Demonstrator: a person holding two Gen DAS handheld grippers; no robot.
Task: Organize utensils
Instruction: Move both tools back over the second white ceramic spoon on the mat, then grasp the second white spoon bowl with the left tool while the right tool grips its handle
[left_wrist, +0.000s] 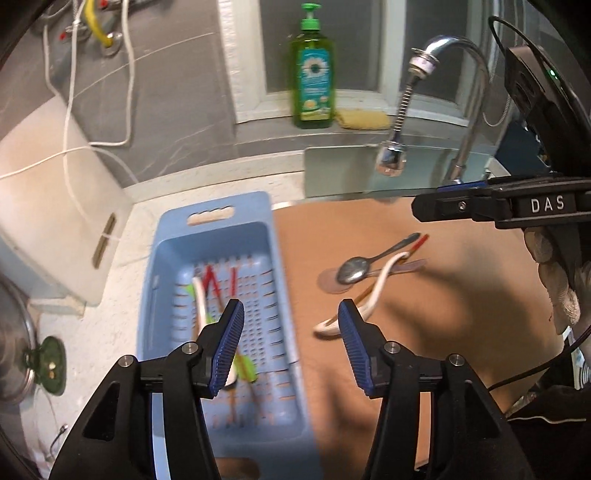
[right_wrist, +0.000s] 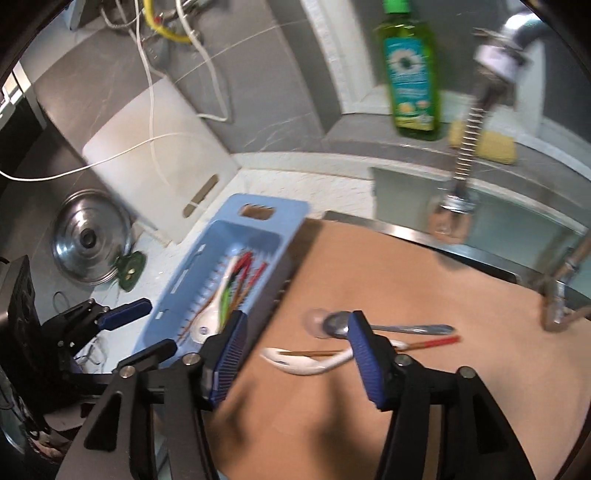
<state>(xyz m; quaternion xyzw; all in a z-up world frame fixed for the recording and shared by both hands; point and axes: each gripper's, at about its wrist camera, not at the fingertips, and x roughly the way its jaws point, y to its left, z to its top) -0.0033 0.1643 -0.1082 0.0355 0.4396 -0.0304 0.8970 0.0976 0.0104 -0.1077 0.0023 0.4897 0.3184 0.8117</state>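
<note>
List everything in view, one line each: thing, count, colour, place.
basket: 1, blue, on counter, holds several utensils
metal spoon: 1, silver, on brown board
white spoon: 1, white, on board
chopstick: 1, red-tipped, on board
clear spoon: 1, transparent, on board under the metal spoon
board: 1, brown, over sink
soap bottle: 1, green, on sill
sponge: 1, yellow, beside bottle
tap: 1, chrome, behind board
lid: 1, steel, left on counter
left gripper: black, blue pads, open
right gripper: same, open
</note>
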